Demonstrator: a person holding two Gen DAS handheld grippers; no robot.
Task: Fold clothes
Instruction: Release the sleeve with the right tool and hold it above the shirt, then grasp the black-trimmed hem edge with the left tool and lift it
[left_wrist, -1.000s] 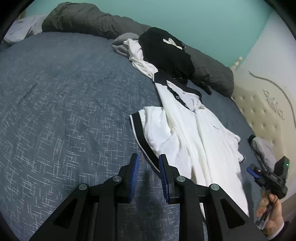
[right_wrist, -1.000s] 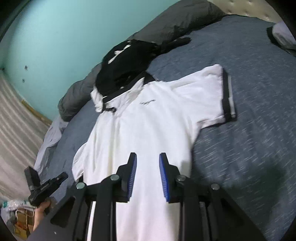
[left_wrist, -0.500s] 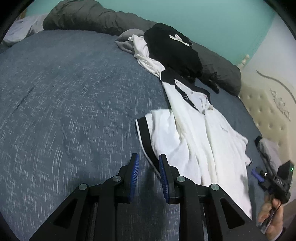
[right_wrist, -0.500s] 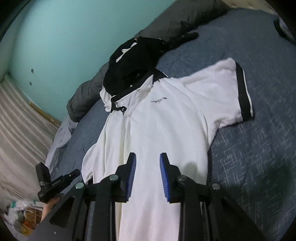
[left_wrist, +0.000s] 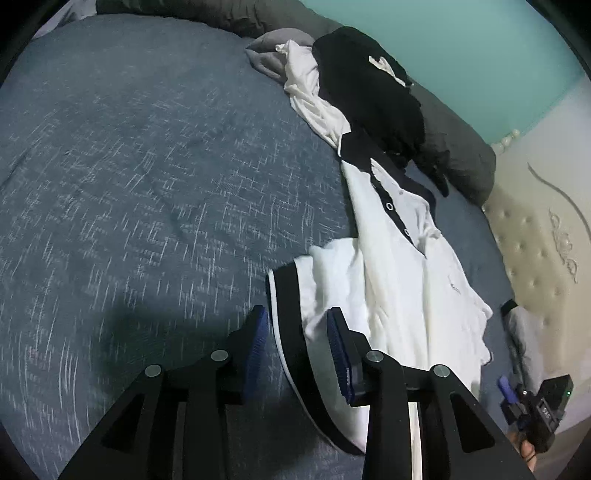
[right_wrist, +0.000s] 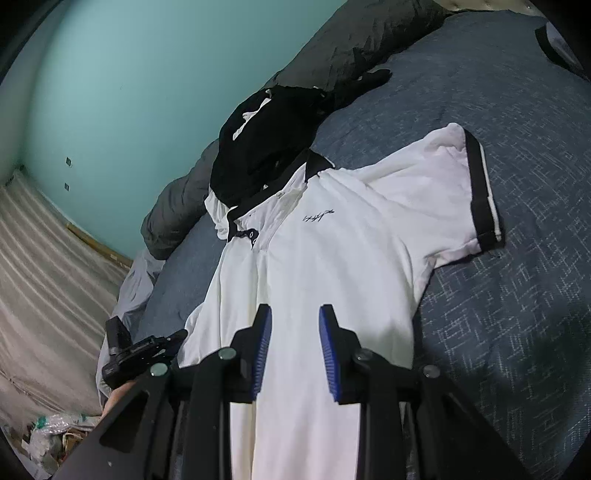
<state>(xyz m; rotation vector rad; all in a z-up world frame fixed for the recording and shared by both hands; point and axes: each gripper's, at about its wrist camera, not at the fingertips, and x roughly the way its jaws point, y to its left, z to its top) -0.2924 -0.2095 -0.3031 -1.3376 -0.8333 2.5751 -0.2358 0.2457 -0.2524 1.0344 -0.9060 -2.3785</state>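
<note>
Bed (left_wrist: 129, 166) — black garment (left_wrist: 369, 92) (overlapping polo (right_wrist: 314, 277)).

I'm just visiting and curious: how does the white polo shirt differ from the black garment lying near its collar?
The white polo shirt is spread out fairly flat on the bed, one sleeve out to the side; the black garment lies bunched in a heap. The polo is white with black collar and cuff bands; the black garment is nearly all black with a small white patch. Both rest on the blue bedspread, ungripped.

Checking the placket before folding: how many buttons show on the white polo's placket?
2 on the white polo: one button just below the collar, another button lower on the dark placket. More may be hidden under the folds.
</note>
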